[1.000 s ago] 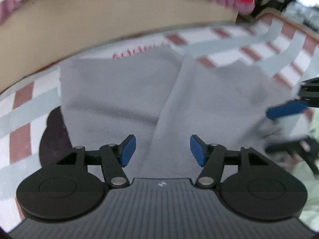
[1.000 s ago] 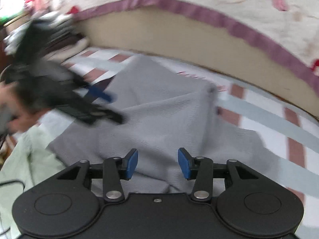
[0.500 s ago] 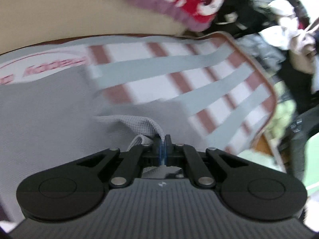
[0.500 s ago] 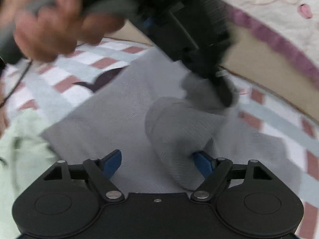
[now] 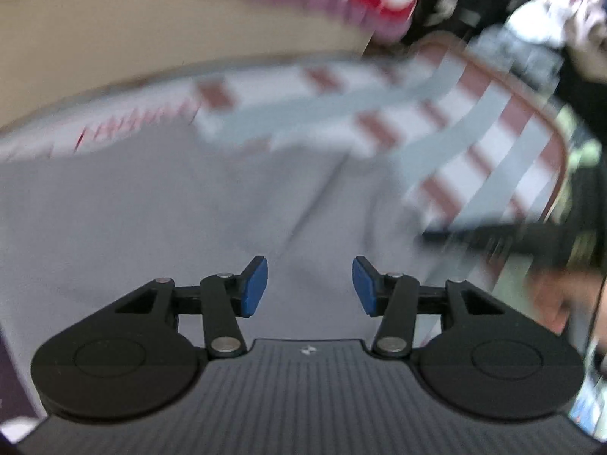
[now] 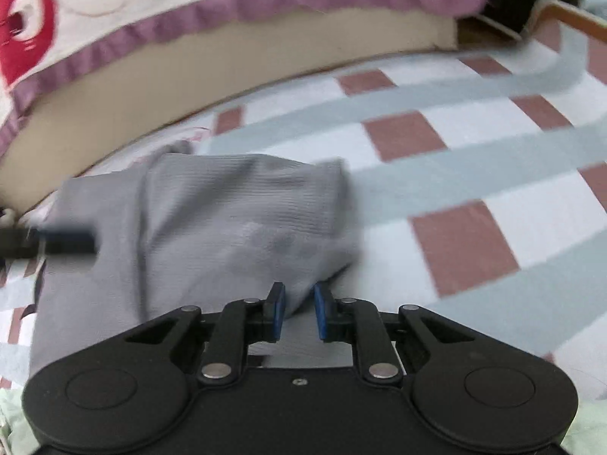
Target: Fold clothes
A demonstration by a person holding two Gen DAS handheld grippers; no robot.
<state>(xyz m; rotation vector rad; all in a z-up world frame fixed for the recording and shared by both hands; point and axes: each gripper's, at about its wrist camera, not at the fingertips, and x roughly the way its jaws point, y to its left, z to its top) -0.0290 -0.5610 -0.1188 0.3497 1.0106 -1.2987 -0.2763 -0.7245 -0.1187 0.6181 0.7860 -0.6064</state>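
A grey knit garment [image 5: 151, 220] lies on a checked red, white and grey-blue bed sheet [image 5: 474, 140]. My left gripper [image 5: 309, 286] is open and empty, just above the cloth. In the right wrist view the garment [image 6: 227, 212] is bunched into a fold, and my right gripper [image 6: 297, 311] has its jaws narrowed around a tuck of the grey cloth. The left gripper's fingers [image 6: 57, 242] show blurred at the left edge of that view. The right gripper [image 5: 493, 235] shows as a dark blur at the right of the left wrist view.
A beige mattress side [image 6: 189, 72] with a purple-trimmed white and red quilt [image 6: 114, 7] runs along the back. The wooden bed edge [image 5: 557, 129] curves at the right, with dark clutter behind it. Pale green cloth [image 6: 11, 413] lies at the near left.
My left gripper has opened and let go of the grey cloth it pinched half a second ago. My right gripper has narrowed from wide open onto a fold of the garment.
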